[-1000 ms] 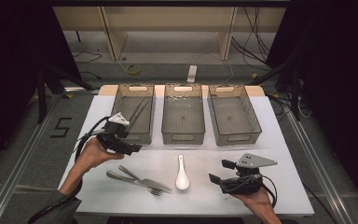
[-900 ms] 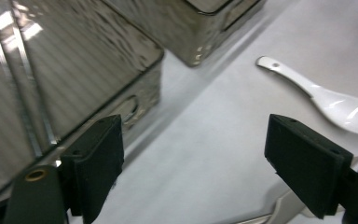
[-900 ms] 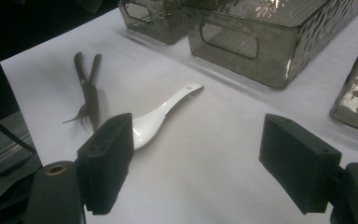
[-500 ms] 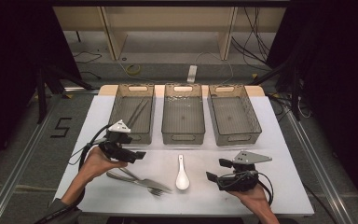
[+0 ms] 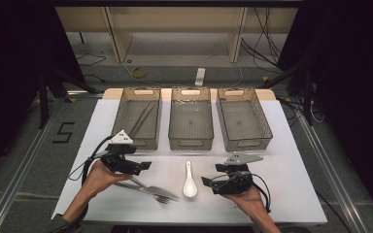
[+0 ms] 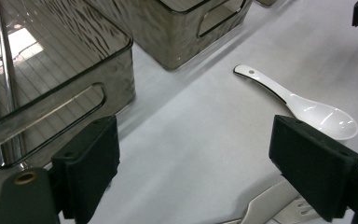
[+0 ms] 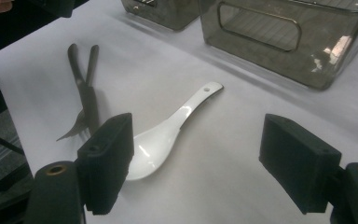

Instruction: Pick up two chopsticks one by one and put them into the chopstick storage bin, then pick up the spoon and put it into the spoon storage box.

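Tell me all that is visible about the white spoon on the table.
The white spoon looks like glossy ceramic, with a deep oval bowl and a short flat handle that has a small hole near its end and a dark edge line. It lies bowl-up on the white table, handle towards the bins, between both grippers. Only the table touches it; the fork lies apart, beside it.
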